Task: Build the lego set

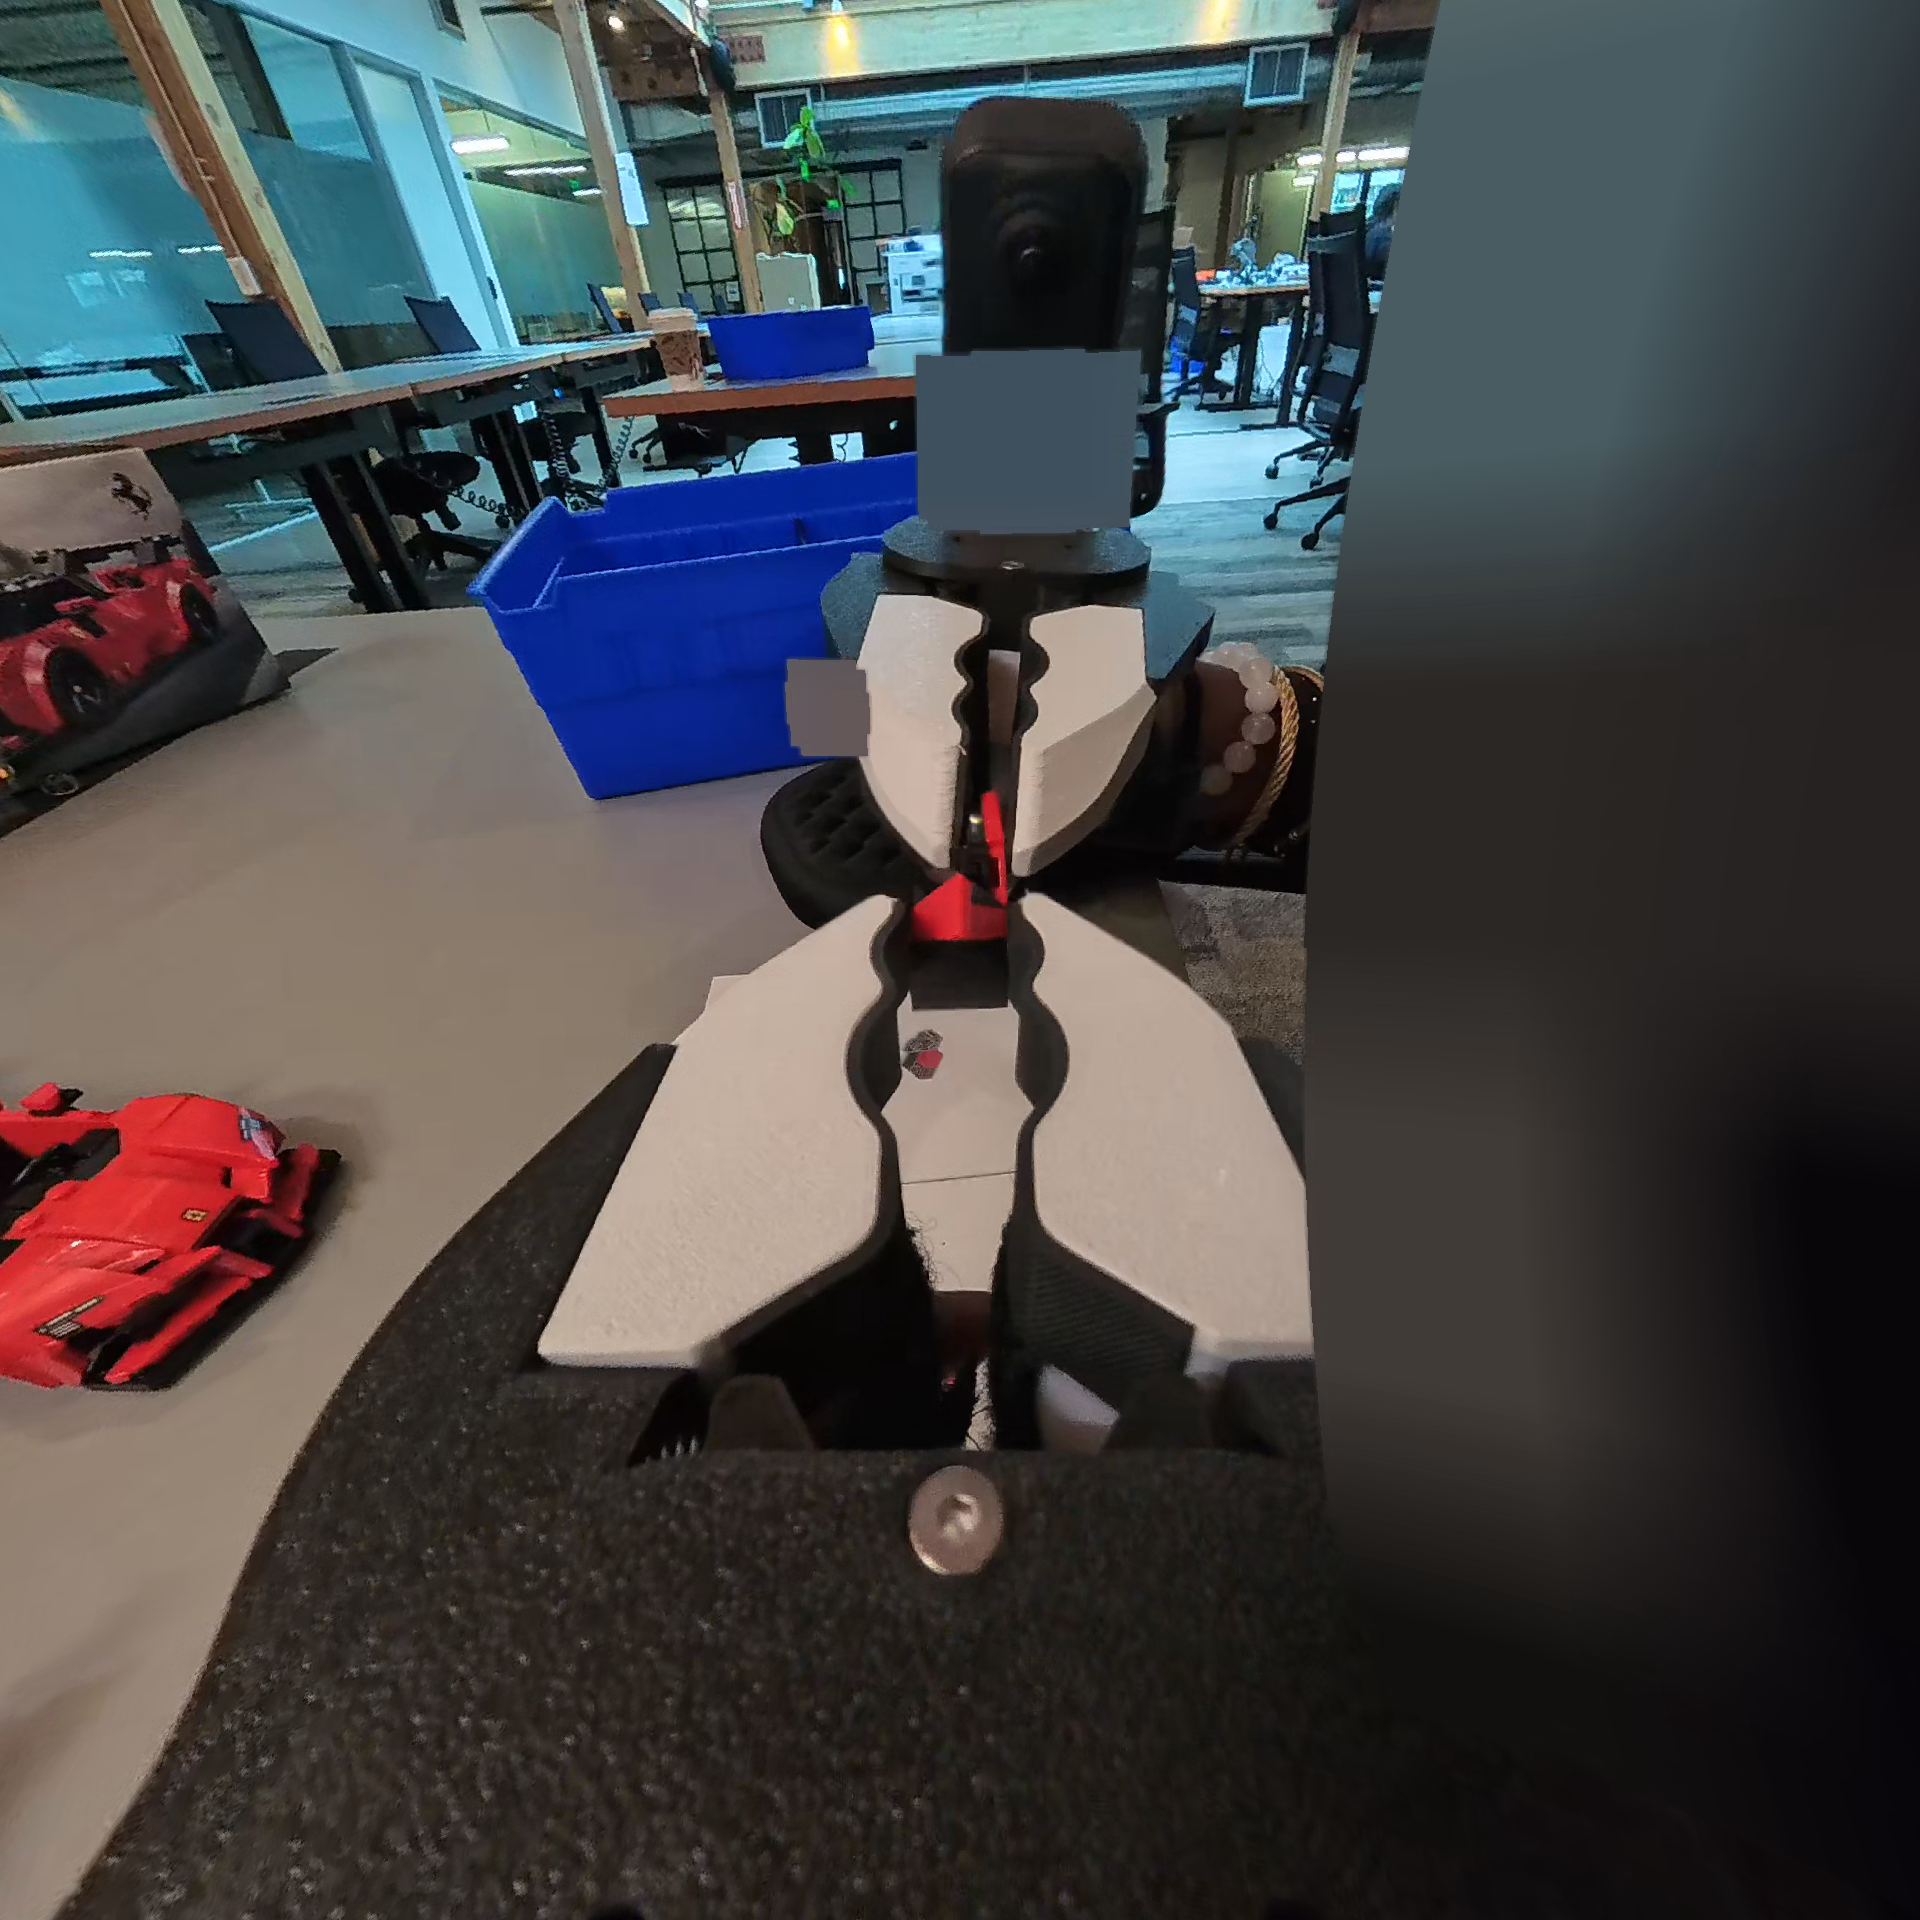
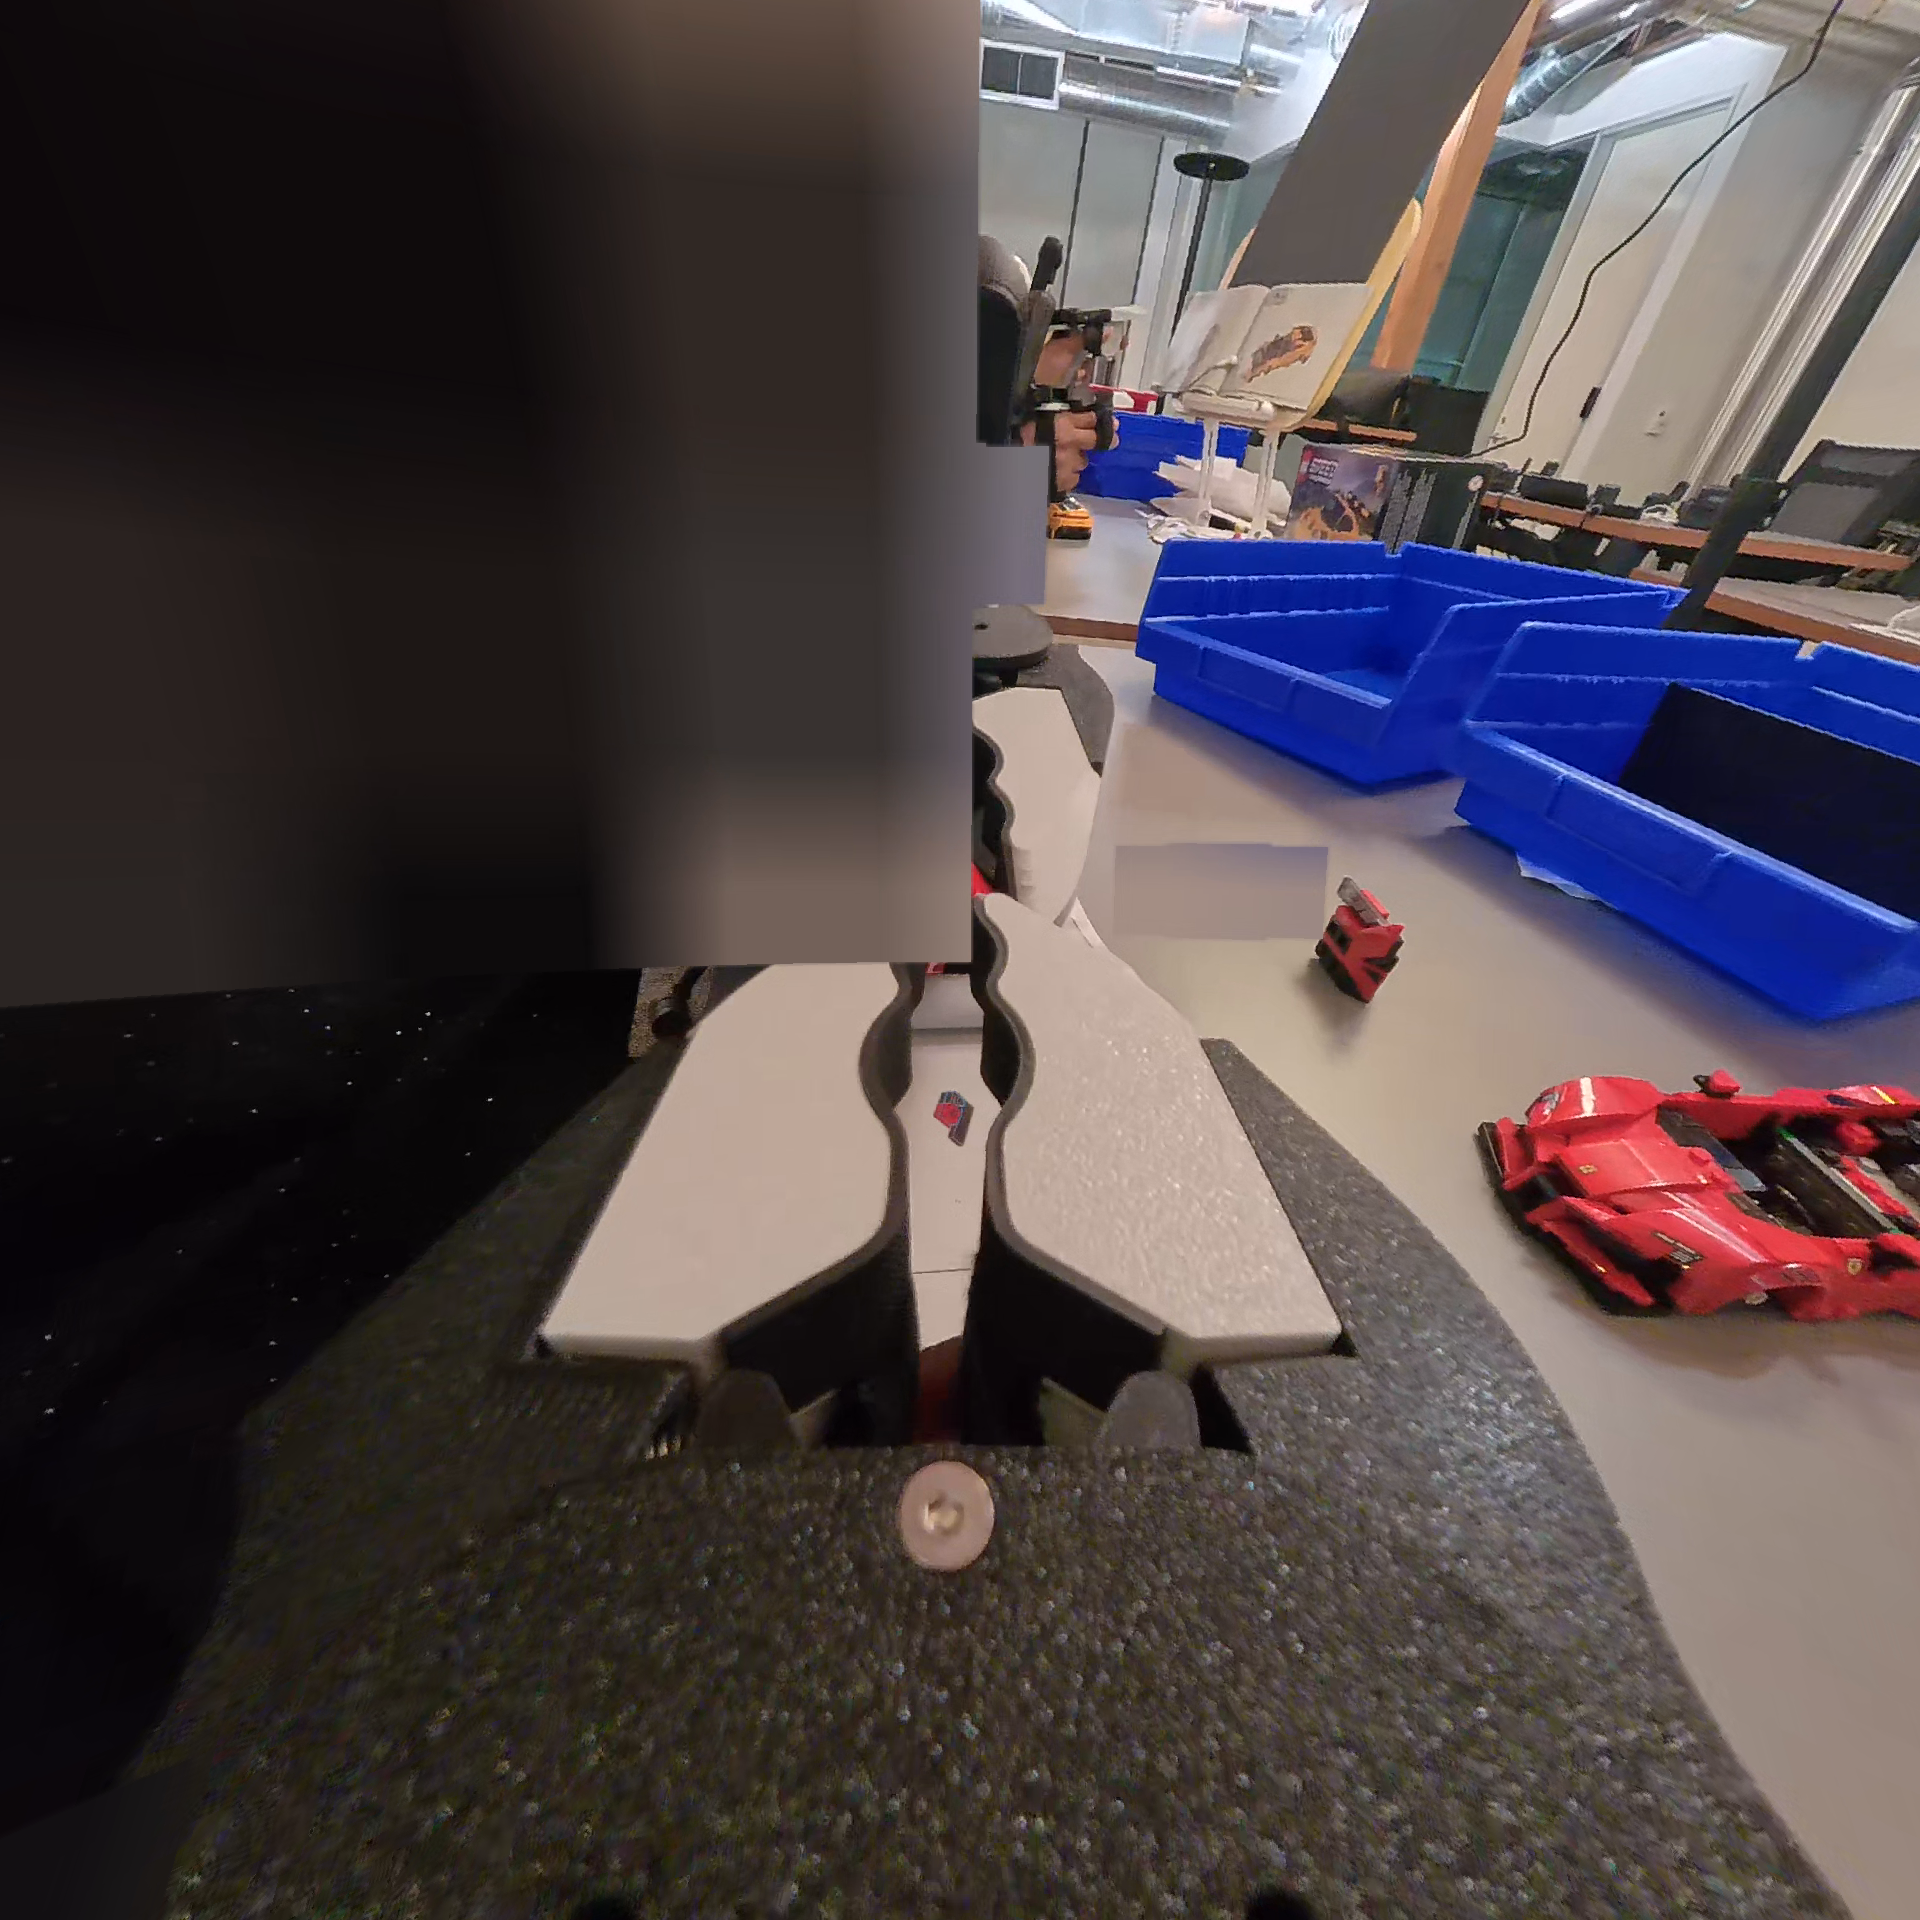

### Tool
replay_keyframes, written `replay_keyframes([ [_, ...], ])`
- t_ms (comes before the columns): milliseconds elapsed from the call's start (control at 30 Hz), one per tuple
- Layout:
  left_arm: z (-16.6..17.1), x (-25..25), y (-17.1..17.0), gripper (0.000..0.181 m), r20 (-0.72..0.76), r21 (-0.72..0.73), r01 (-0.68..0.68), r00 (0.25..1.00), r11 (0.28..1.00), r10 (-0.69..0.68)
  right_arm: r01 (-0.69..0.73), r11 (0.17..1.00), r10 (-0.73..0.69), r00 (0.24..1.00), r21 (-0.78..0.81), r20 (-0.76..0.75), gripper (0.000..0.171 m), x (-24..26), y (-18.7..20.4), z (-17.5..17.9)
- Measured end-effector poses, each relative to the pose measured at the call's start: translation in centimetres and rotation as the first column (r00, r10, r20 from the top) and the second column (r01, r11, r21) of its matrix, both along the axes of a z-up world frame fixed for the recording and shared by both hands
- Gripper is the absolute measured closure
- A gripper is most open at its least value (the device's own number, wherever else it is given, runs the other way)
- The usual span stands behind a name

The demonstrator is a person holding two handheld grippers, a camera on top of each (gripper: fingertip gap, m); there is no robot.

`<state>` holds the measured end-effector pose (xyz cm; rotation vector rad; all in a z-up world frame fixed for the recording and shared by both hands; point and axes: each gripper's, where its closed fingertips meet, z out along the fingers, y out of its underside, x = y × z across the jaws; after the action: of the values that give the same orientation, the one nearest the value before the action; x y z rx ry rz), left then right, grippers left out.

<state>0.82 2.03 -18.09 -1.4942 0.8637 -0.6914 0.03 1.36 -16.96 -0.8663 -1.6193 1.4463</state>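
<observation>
In the left wrist view my left gripper (image 1: 956, 925) is shut on a small red wedge-shaped lego piece (image 1: 951, 909). My right gripper (image 1: 982, 857) faces it tip to tip and is shut on a thin red lego piece (image 1: 992, 831) that touches the wedge. Both are held above the grey table (image 1: 416, 935). In the right wrist view my right gripper (image 2: 940, 977) has narrow jaws, and a blur patch hides its tips. One left gripper finger (image 2: 1039, 821) shows beyond it. The partly built red lego car (image 1: 135, 1236) lies on the table and also shows in the right wrist view (image 2: 1714, 1195).
A small red and black sub-assembly (image 2: 1359, 940) stands on the table near two blue bins (image 2: 1351, 665) (image 2: 1714, 831). A blue bin (image 1: 707, 644) and the set's box (image 1: 94, 623) stand beyond the grippers. A white instruction sheet (image 1: 956, 1122) lies under my fingers. My left and right fingertips are right by each other. The partly built red lego car (image 1: 135, 1236) is about equally far from each gripper, around 20 cm. It turns up in the right wrist view (image 2: 1603, 1153) as well.
</observation>
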Motion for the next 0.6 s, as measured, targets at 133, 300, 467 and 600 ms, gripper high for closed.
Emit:
replay_keyframes([
  [133,0.39,-0.38,-0.20,0.164,0.047,-0.015,0.019,0.999,1.000,-0.018,0.002,1.000,-0.002,1.000,-0.007,-0.012,0.164,0.10,0.12,0.19],
  [300,0.21,-0.44,-0.32,0.164,0.051,-0.037,0.034,0.998,0.999,-0.032,0.001,1.000,-0.001,1.000,-0.002,-0.003,0.164,0.04,0.09,0.01],
  [467,0.02,-0.72,-0.06,0.165,0.064,-0.072,0.024,0.998,0.997,-0.020,0.038,0.999,-0.039,0.999,0.021,0.013,0.163,-0.27,0.45,-0.28],
  [600,-0.07,-1.04,0.45,0.165,0.085,-0.104,-0.008,0.996,0.995,0.017,0.087,0.994,-0.088,0.996,0.069,0.000,0.163,-0.53,0.92,-0.41],
])
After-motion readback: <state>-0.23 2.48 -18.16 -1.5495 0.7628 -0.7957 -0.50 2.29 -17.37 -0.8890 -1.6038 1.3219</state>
